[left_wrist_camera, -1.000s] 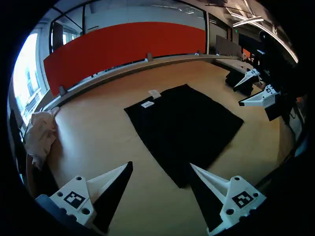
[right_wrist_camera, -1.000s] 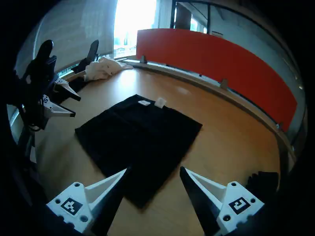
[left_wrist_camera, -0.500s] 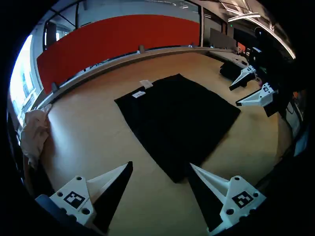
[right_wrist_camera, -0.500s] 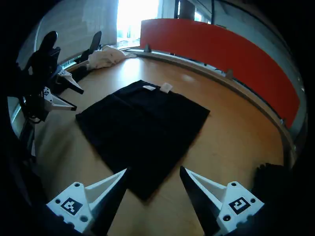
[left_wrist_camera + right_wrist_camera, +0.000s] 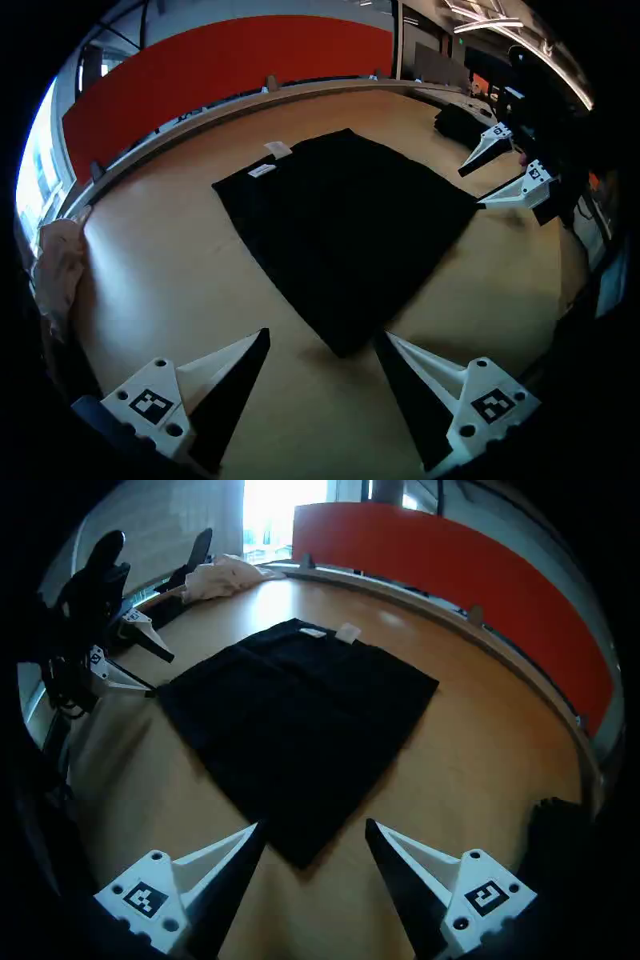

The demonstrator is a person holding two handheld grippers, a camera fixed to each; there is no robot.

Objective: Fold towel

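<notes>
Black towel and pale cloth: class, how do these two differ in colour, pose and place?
The black towel is dark and spread flat; the pale cloth is cream and bunched up. The towel lies mid-table; the cloth sits at the edge. Both rest on the wooden table.

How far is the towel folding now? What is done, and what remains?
Done: the towel lies spread flat on the table. In hand: nothing is gripped; the left gripper and right gripper are open, each pointing at a towel corner just ahead of it. Left: grasping the corners and the fold itself.
</notes>
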